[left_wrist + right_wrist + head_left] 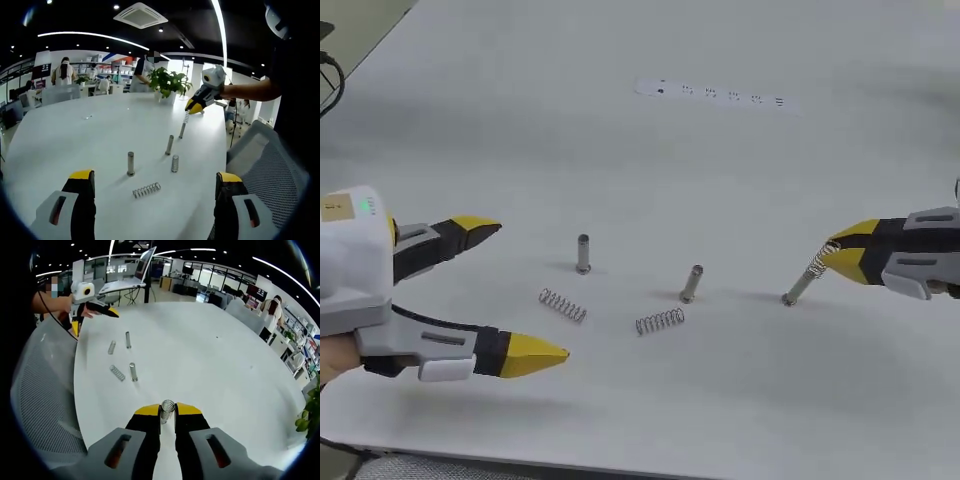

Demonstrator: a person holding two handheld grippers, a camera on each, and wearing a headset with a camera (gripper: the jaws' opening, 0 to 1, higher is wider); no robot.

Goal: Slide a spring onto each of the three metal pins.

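Two metal pins stand upright on the white table. Two loose springs lie in front of them. A third pin leans to the right, its foot on the table. My right gripper is shut on a spring that sits over this pin's top end. In the right gripper view the held spring is seen end-on between the closed yellow tips. My left gripper hovers open at the left of the loose springs, nothing between its jaws. In the left gripper view the nearest spring lies just ahead.
A white power strip lies at the far middle of the table. A black cable hangs at the far left edge. The near table edge runs just below the left gripper. A mesh chair stands beside the table.
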